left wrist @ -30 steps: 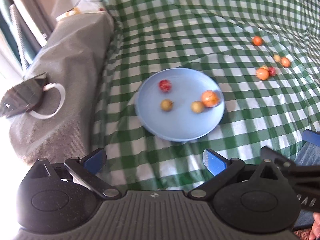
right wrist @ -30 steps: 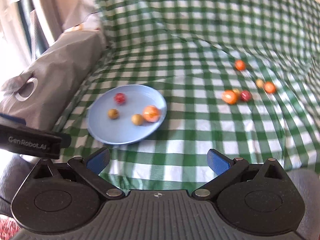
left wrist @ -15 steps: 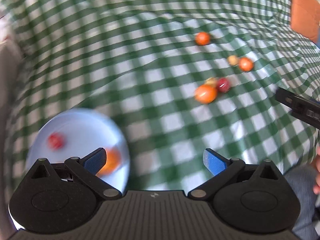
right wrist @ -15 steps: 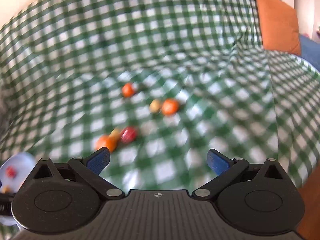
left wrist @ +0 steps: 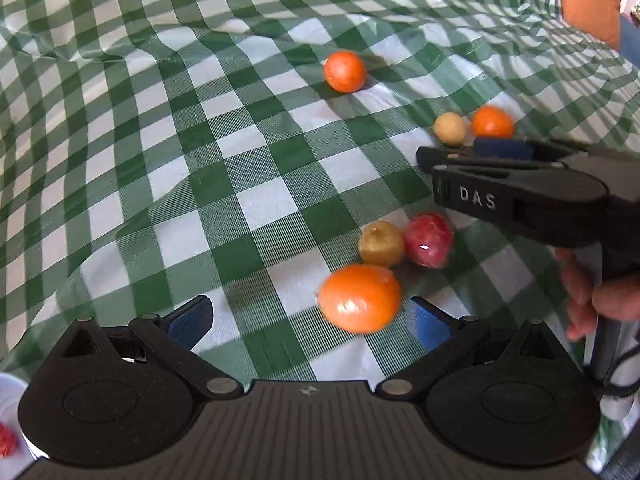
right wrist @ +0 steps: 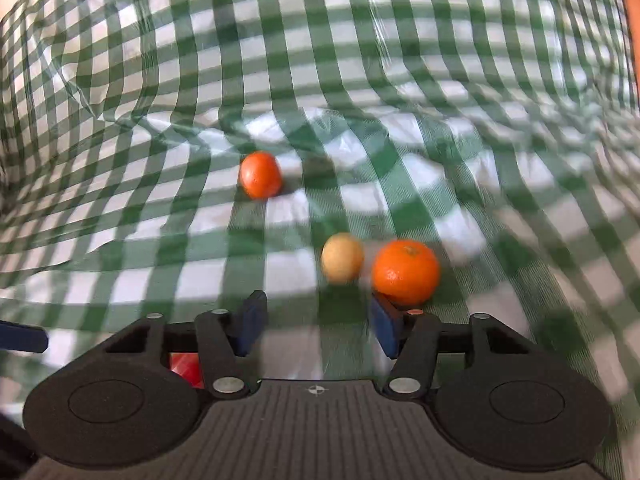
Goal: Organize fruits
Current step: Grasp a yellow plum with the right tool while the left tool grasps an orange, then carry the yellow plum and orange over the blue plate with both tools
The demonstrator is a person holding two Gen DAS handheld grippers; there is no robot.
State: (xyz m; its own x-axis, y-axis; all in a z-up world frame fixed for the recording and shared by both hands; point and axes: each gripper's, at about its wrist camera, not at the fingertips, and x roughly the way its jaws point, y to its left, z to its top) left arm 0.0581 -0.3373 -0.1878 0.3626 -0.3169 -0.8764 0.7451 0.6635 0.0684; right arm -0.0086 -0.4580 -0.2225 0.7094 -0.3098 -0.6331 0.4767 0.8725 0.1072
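Fruits lie loose on a green and white checked cloth (left wrist: pixel 248 168), and all of them sit apart from the plate. In the left wrist view, a big orange (left wrist: pixel 359 298) lies nearest, just in front of the left hand-held gripper (left wrist: pixel 308 318), a little to the right of the middle. The blue fingers (left wrist: pixel 188 318) of this hand-held gripper are spread wide and hold nothing. Just behind the big orange sit a small yellow-brown fruit (left wrist: pixel 381 243) and a red fruit (left wrist: pixel 428 240), side by side and touching. Farther away, one orange (left wrist: pixel 345 71) lies alone. To the far right, a pale round fruit (left wrist: pixel 450 129) and another orange (left wrist: pixel 492 122) sit close together. The right hand-held gripper (left wrist: pixel 500 148) reaches in from the right, just in front of those two, with a hand (left wrist: pixel 600 300) on its grip. In the right wrist view, that hand-held gripper (right wrist: pixel 318 326) has its fingers partly spread with nothing between them. The pale fruit (right wrist: pixel 342 258) sits just ahead of the gap, and the orange (right wrist: pixel 405 272) beside it sits right at the tip of the right finger (right wrist: pixel 383 328). The picture is too blurry to tell if they touch. A white rim of the plate (left wrist: pixel 12 392) with a bit of red fruit (left wrist: pixel 7 440) shows at the near left corner of the left wrist view.
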